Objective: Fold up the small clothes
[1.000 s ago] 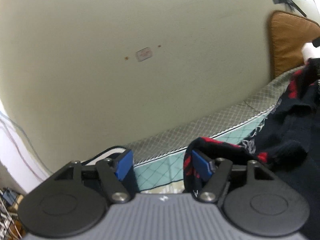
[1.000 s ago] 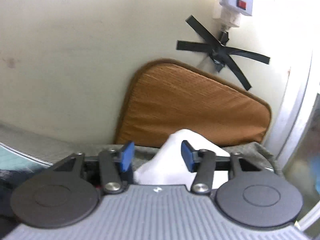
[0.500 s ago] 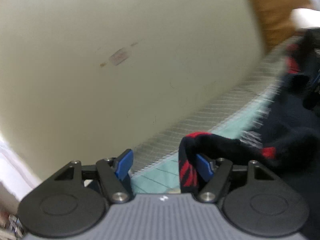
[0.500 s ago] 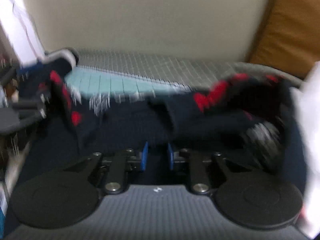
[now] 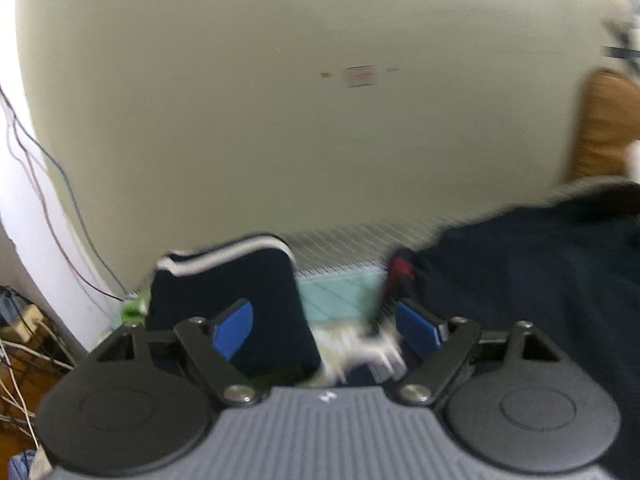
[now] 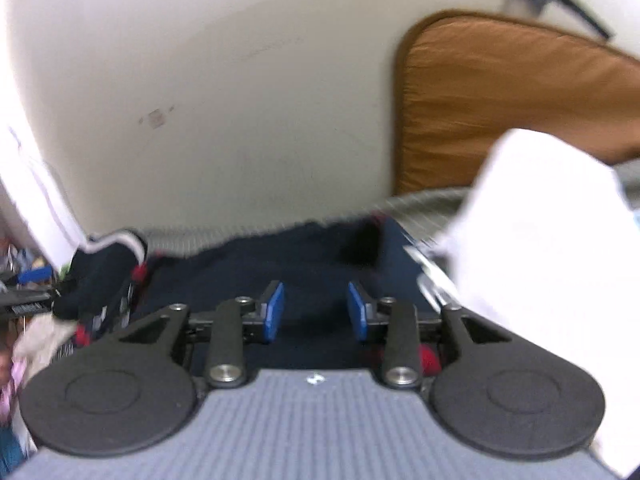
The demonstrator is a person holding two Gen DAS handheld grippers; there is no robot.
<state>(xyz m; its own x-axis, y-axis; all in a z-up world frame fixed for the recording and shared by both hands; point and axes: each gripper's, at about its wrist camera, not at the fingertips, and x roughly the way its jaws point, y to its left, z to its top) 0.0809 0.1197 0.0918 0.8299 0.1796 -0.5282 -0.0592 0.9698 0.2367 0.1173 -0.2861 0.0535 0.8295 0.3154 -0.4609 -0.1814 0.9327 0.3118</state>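
Lying flat now: navy garment spread on the bed, both claws let go

Half a second ago its red-trimmed edge hung in the left gripper; those jaws have just widened and stand empty, the edge dropped beside them; the right gripper has just reopened to a middling gap above the cloth, pads not pressing; white folded piece sits right, brown cushion behind
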